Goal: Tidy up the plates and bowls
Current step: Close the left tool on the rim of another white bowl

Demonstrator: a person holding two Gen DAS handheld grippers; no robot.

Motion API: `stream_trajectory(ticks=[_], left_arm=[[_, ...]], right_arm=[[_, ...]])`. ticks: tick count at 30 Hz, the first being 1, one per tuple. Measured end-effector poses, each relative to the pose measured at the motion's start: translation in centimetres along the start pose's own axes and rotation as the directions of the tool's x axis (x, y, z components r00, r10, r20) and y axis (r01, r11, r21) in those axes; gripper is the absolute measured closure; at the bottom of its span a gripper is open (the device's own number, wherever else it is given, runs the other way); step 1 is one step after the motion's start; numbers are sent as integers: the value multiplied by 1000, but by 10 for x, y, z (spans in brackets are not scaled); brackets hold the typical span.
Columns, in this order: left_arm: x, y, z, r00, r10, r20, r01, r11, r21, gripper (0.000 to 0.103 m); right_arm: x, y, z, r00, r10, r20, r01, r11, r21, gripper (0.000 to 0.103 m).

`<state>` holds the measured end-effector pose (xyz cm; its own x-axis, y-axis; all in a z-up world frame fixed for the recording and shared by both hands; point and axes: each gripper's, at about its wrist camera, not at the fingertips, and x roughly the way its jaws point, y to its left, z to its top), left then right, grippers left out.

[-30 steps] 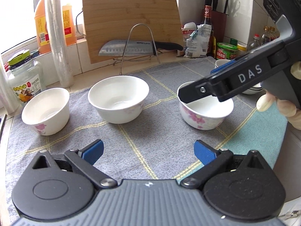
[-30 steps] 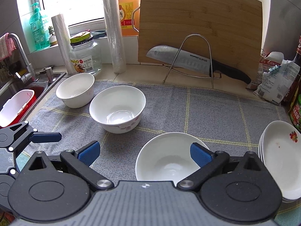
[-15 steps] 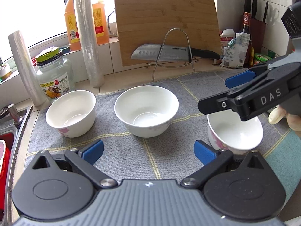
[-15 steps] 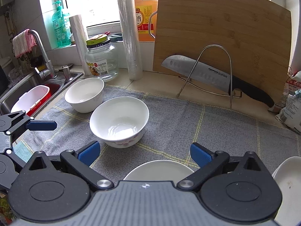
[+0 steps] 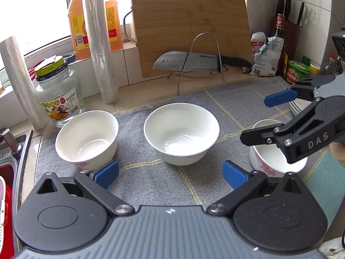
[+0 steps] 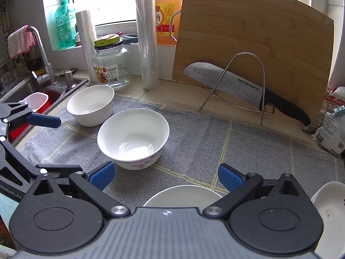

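Observation:
Three white bowls with pink flowers stand on a grey cloth [image 5: 237, 99]. In the left wrist view the left bowl [image 5: 87, 137] is just beyond my left gripper's left fingertip, the middle bowl [image 5: 181, 133] is ahead, and the right bowl [image 5: 273, 161] lies under my right gripper [image 5: 256, 120]. My left gripper [image 5: 170, 172] is open and empty. In the right wrist view my right gripper [image 6: 165, 176] is open and empty, with the right bowl's rim [image 6: 183, 194] between its fingers, the middle bowl [image 6: 133, 138] ahead and the left bowl [image 6: 90, 104] beyond. A stack of white plates [image 6: 330, 215] sits at the right edge.
A bamboo cutting board [image 6: 254, 49] and a knife [image 6: 237, 88] on a wire rack stand at the back. A glass jar [image 6: 111, 62], film rolls [image 6: 147, 34] and an oil bottle [image 5: 92, 19] line the wall. A sink [image 6: 32, 92] with a tap lies left. Bottles and packets [image 5: 271, 54] crowd the back right.
Both grippers have shifted left and drawn back, so the bowls sit further right in the left wrist view. The right gripper has pulled back over the right bowl, still open.

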<state>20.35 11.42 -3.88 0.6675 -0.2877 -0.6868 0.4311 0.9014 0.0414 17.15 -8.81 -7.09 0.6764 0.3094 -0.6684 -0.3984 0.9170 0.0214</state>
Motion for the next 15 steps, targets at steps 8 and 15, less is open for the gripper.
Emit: stream_trajectory(ticks=[8,15], left_arm=[[19,24,35,999,-32,-34,33,998,46,1],[55,22,53,992,-109,-61,113,992,56,2]], right_arm=[[17,28,0,999,-26,-34,23,996,-86,0],[39,38,9,998,-16,-56,8,990,-142,0]])
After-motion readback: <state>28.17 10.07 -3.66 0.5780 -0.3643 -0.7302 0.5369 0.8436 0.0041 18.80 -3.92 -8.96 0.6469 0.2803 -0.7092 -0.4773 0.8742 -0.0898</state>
